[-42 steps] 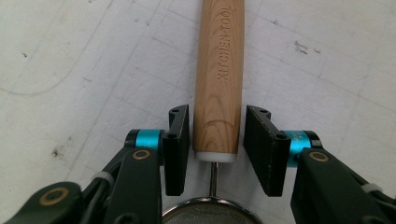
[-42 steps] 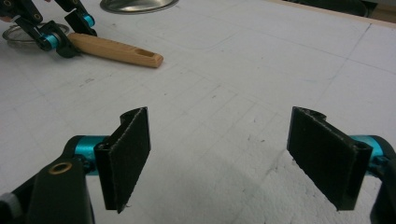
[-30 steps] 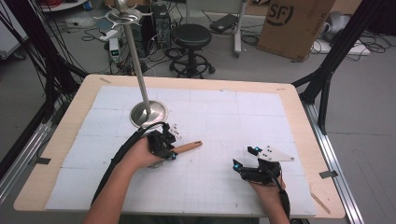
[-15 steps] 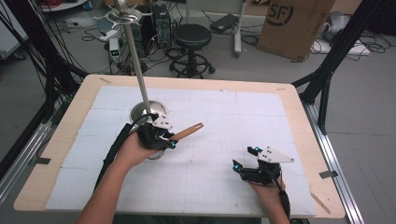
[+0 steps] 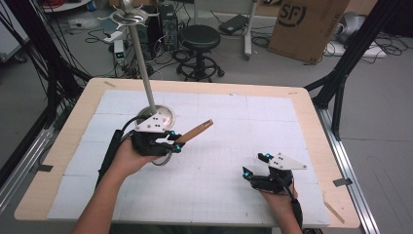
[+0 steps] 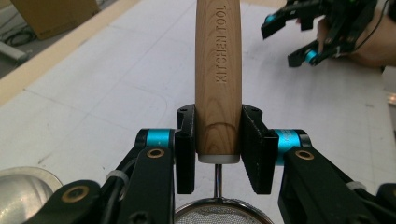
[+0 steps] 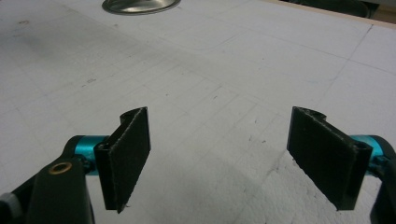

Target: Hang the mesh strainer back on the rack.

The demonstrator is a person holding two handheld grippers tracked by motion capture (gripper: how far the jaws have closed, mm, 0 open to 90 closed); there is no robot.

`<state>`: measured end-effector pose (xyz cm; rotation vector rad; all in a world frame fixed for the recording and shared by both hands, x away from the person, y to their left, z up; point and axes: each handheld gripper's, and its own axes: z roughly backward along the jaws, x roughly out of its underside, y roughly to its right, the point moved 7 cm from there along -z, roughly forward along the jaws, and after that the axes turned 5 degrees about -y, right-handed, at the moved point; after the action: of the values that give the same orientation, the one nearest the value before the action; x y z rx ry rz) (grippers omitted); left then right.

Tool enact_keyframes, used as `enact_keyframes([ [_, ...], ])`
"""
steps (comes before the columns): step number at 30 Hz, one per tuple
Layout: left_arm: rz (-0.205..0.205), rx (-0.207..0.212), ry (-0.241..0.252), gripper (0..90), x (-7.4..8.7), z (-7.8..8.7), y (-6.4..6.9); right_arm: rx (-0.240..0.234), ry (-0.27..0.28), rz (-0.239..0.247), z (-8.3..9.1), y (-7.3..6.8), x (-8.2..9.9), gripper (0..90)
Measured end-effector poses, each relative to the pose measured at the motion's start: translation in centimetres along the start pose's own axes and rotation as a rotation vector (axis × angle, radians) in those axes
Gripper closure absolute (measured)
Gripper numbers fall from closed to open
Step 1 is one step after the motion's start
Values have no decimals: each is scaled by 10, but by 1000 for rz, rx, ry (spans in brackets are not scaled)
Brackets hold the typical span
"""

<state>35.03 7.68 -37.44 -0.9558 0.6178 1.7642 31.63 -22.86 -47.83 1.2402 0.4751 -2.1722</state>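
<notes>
Clamping the strainer (image 6: 218, 79) by its wooden handle, we are holding left gripper (image 6: 217, 140) above the desk (image 5: 234, 117); right gripper (image 7: 229, 154) is resting wide open, empty.

"KITCHEN TOOL" is stamped lengthwise along the wooden handle (image 6: 218, 79) seen in the left gripper view. "SF" is printed in dark letters on the cardboard box (image 5: 304, 24) standing on the floor beyond the table's far right corner.
</notes>
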Motion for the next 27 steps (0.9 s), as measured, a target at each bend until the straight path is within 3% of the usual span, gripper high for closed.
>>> enact_keyframes([
  [5, 24, 7, 60, 688, -4, 23, -4, 2, 1, 5, 0, 0, 0, 207],
  [10, 18, -27, 96, 688, -7, 47, -12, 1, 0, 4, 0, 0, 0, 208],
  [15, 18, -54, 164, 688, -12, 71, -20, 1, -1, 4, 0, 0, 0, 208],
  [20, 14, -89, 193, 688, -14, 88, -29, 1, -1, 4, 0, 0, 0, 208],
  [27, 26, -99, 206, 687, -20, 110, -43, 1, -1, 4, 0, 0, 0, 207],
])
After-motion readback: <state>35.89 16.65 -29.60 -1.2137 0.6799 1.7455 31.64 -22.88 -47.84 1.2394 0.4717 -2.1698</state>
